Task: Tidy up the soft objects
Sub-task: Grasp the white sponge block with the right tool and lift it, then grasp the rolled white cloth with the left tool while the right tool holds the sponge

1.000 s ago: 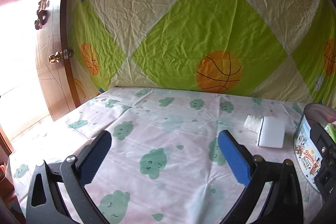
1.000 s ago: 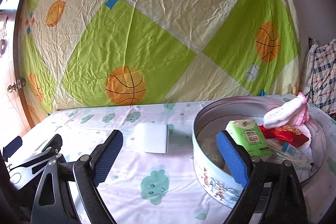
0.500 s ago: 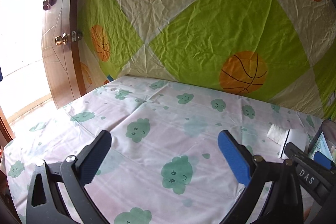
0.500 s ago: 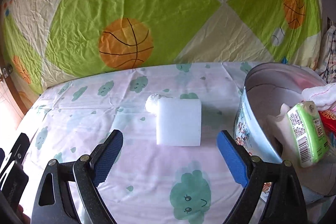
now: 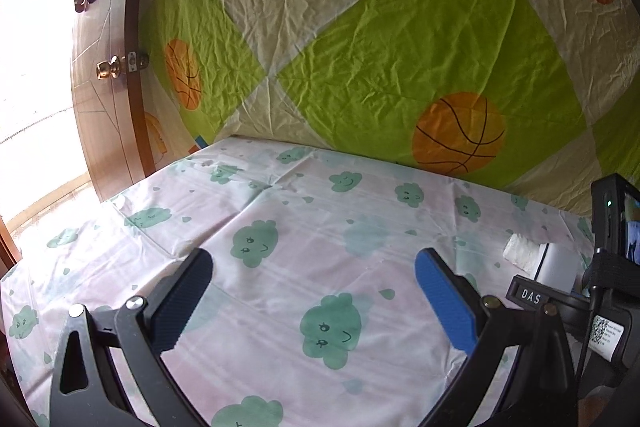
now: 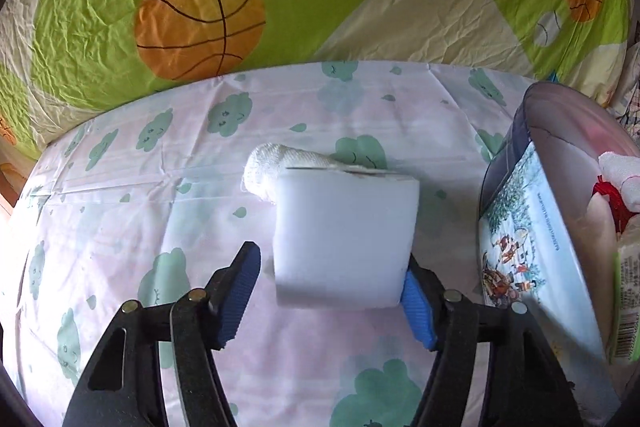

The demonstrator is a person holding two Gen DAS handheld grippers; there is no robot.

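A white foam sponge block [image 6: 344, 239] lies on the cloud-print sheet, with a rolled white cloth [image 6: 276, 167] touching its far left corner. My right gripper [image 6: 332, 291] straddles the sponge's near end; the right finger [image 6: 416, 307] touches it and the left finger [image 6: 240, 291] stands a small gap away. A round printed tin [image 6: 528, 247] at the right holds a white and pink sock, a red item and a green packet. My left gripper [image 5: 316, 303] is open and empty over bare sheet. The sponge [image 5: 558, 265] and cloth [image 5: 520, 253] show at the left wrist view's right edge.
A green and cream sheet with basketballs [image 6: 200, 19] hangs behind the surface. A wooden door with a brass knob [image 5: 110, 69] stands at the left, by the surface's left edge. The right gripper's body [image 5: 580, 303] is beside my left gripper.
My right gripper has moved forward and down to the sponge and narrowed around it. My left gripper has swung left, away from the tin, still open.
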